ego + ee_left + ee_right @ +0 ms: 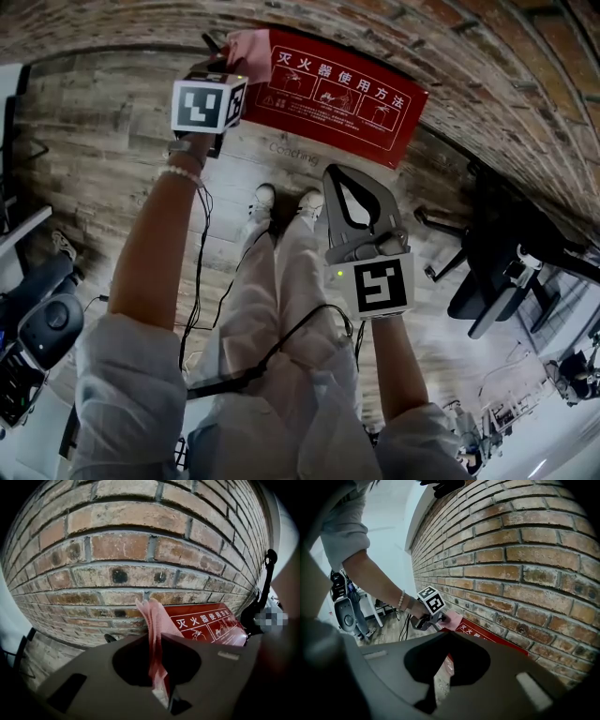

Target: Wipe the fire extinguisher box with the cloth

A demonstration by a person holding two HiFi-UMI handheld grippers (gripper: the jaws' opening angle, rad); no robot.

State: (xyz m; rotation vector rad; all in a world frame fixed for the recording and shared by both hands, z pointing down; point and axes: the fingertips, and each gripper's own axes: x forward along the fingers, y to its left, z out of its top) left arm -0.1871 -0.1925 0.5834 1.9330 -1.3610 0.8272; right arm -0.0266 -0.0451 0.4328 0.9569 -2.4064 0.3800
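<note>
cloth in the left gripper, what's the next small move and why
Probably slide the left gripper toward the person's right, along the red fire extinguisher box. Its jaws are shut on the pink cloth, which sits at the box's left end by the brick wall, so the rest of the printed face lies that way.
</note>
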